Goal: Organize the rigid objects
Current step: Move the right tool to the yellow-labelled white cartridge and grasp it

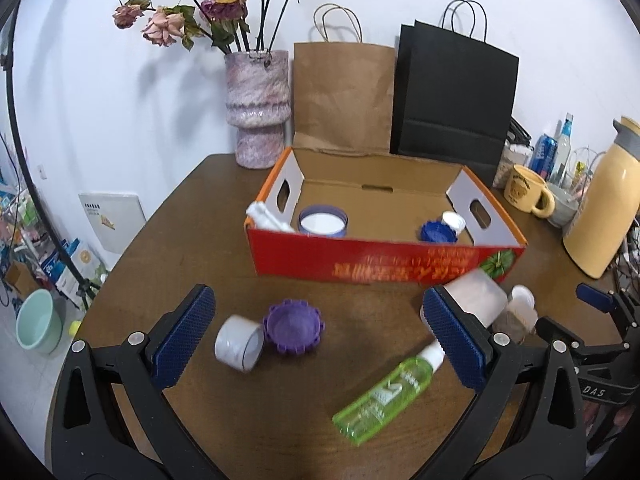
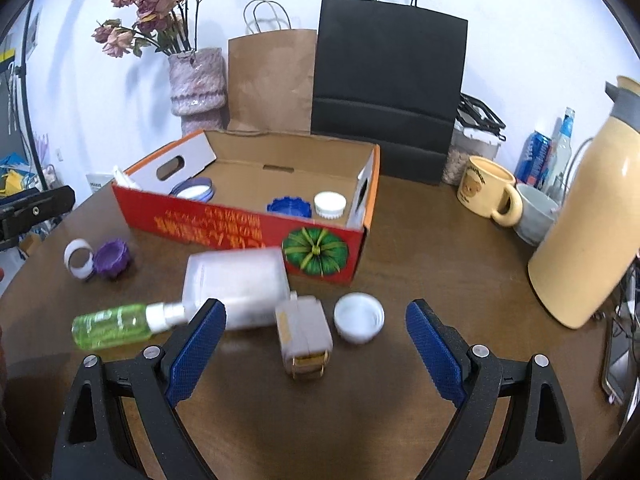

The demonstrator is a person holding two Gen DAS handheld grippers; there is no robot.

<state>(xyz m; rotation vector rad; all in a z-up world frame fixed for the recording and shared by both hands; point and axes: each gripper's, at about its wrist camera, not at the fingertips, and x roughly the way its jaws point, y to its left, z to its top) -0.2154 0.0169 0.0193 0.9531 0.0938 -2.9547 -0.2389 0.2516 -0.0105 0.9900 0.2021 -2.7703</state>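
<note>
A red cardboard box [image 1: 360, 262] [image 2: 224, 230] stands open on the brown table; inside lie a blue-rimmed lid [image 1: 323, 221], a blue cap [image 1: 438, 233] and a white cap [image 2: 330, 204]. In front of it lie a white ring [image 1: 239, 343], a purple cap [image 1: 294, 327], a green spray bottle [image 1: 390, 392] [image 2: 120, 325], a frosted bottle [image 2: 236, 286], a small tan flask [image 2: 304, 336] and a white cap [image 2: 359, 317]. My left gripper [image 1: 320, 340] is open above the purple cap. My right gripper [image 2: 316, 350] is open around the flask.
A vase of dried roses [image 1: 258, 108], a brown paper bag [image 1: 344, 96] and a black bag [image 1: 452, 96] stand behind the box. A yellow mug [image 2: 486, 192], a grey bowl [image 2: 536, 214], a cream thermos [image 2: 588, 232] and cans stand at the right.
</note>
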